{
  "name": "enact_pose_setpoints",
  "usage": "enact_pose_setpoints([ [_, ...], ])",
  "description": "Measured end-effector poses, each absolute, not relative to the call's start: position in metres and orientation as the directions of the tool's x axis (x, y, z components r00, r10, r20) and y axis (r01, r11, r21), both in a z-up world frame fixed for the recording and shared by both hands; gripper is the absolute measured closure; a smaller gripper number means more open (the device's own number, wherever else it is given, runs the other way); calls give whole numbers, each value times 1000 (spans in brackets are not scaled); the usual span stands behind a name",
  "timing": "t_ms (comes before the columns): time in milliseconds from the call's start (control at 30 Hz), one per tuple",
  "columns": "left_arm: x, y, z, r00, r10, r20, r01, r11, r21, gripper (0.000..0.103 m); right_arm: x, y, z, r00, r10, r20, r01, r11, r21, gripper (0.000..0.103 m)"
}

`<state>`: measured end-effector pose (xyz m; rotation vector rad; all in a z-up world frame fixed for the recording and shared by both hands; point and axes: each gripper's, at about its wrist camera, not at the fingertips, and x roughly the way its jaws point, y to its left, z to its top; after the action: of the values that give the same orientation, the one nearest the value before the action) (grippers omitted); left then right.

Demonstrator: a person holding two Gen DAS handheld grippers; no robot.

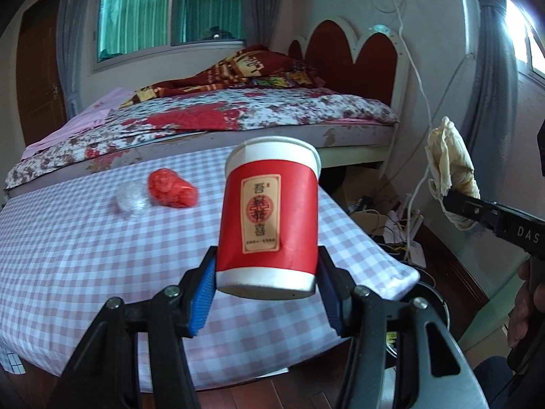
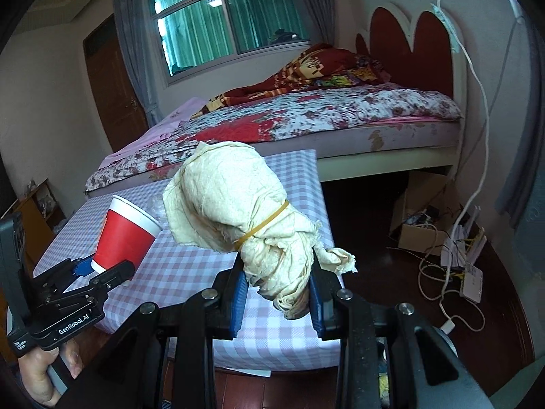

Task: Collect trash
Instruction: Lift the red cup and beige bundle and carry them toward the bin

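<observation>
**Both tongs loaded above the checked tabletop**

The left tongs [image 1: 267, 284] are clamped on a red paper cup [image 1: 270, 218], blue pads pressing its lower sides; the cup is lifted clear of the tabletop [image 1: 85, 255], tilted slightly, with its white rim up. The right tongs [image 2: 277, 301] grip a cream cloth bundle [image 2: 238, 211] bound with a rubber band [image 2: 264, 223], held by its twisted lower end above the tabletop's near right edge. On the pink-and-white checked cloth, toward the far edge, a crumpled red plastic bag [image 1: 172, 189] lies just beside a clear plastic wad [image 1: 131, 197]; whether they touch is unclear. Behind the tabletop stands a bed [image 1: 238, 112] with a floral quilt. Cables [image 2: 453, 262] lie on the dark wooden floor to the right.
</observation>
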<state>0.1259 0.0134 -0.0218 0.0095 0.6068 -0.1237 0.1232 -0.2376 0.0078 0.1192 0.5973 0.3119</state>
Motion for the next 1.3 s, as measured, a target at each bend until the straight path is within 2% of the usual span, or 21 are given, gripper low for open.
enact_pose_setpoints([
  [633,114,-68,-28,771,-250,-586,287,958,-31,48,75,-319,-3,815,196,-546,-88,972,218,71],
  [1300,99,-161,-64,647,-385,-658,470,881,-54,48,28,-401,-46,772,67,-633,98,970,222,71],
])
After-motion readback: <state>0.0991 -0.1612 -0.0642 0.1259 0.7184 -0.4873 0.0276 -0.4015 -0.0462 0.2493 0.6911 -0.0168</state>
